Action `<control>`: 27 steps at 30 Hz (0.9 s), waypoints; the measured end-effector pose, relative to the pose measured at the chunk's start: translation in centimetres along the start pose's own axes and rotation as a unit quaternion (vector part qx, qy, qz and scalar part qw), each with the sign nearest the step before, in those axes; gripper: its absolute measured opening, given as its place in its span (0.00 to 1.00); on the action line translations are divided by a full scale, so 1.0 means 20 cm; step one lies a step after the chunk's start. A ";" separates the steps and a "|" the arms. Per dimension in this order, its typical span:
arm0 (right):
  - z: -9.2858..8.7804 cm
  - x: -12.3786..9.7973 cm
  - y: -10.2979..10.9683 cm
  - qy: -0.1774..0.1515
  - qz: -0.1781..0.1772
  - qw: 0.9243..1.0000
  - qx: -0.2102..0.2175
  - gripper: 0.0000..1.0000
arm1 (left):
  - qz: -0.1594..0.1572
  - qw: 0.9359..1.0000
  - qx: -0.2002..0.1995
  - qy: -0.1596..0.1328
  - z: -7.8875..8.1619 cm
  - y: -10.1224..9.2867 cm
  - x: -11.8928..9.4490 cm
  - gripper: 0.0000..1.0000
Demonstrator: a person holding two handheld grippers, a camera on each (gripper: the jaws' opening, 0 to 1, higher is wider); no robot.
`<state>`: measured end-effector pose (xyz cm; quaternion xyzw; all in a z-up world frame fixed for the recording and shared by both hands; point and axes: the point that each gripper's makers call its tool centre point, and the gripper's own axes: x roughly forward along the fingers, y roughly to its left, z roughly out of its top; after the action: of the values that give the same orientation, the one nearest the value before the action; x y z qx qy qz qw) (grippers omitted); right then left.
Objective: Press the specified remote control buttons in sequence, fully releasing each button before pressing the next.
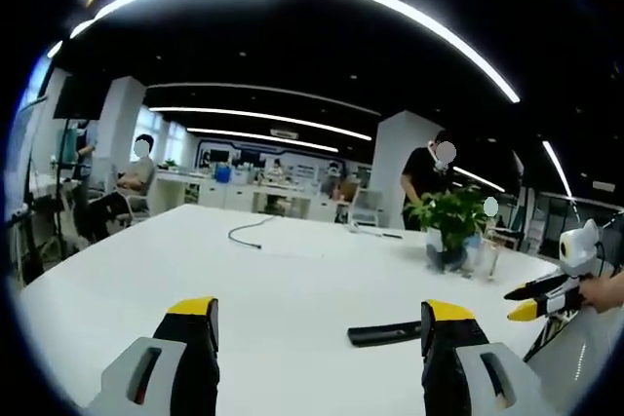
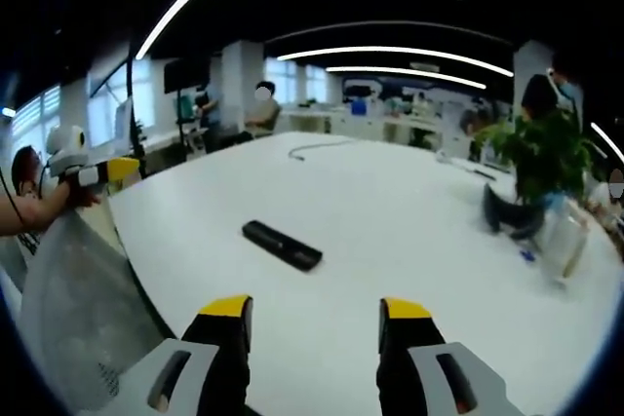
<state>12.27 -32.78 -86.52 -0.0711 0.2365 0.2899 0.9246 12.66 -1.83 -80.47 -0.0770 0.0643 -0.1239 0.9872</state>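
Black remote (image 2: 282,245): I see it flat on the white table (image 2: 390,221), ahead of both grippers; buttons too blurred to read.
Left gripper (image 1: 320,323): jaws spread, empty; right jaw covers the remote's end.
Right gripper (image 2: 315,321): jaws parted, empty.
Plant (image 2: 542,158): blurred, far side.

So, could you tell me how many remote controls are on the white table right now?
1. The black remote lies flat on the white table, ahead of the right gripper and just beside the left gripper's right jaw.
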 end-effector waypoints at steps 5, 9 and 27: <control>-0.01 0.00 -0.02 0.006 -0.009 1.000 -0.003 0.50 | -0.013 1.000 0.001 0.019 -0.04 -0.04 0.02 0.89; -0.03 -0.01 -0.10 0.018 -0.045 0.999 -0.017 0.50 | -0.033 0.998 -0.017 0.046 -0.09 -0.09 0.05 0.89; -0.05 -0.04 -0.17 0.026 -0.089 0.996 0.010 0.49 | -0.143 0.967 0.095 0.189 -0.29 -0.24 0.14 1.00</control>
<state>13.34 -36.23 -87.06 -0.0902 0.2560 0.2023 0.9410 13.29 -7.96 -85.65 0.0330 0.2255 -0.2817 0.9320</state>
